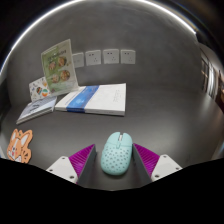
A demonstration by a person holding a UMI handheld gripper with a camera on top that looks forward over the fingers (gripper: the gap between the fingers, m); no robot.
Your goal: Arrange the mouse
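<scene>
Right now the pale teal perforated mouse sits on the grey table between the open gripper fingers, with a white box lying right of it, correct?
Nearly. The gripper view shows the white box beyond the pale teal perforated mouse, not right of it. The mouse does sit on the grey table between the open gripper fingers.

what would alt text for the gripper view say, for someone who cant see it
A pale teal perforated mouse sits on a grey table between the open gripper fingers, with a gap at either side. Beyond it lie books and an upright booklet; an orange item lies off to one side.
</scene>
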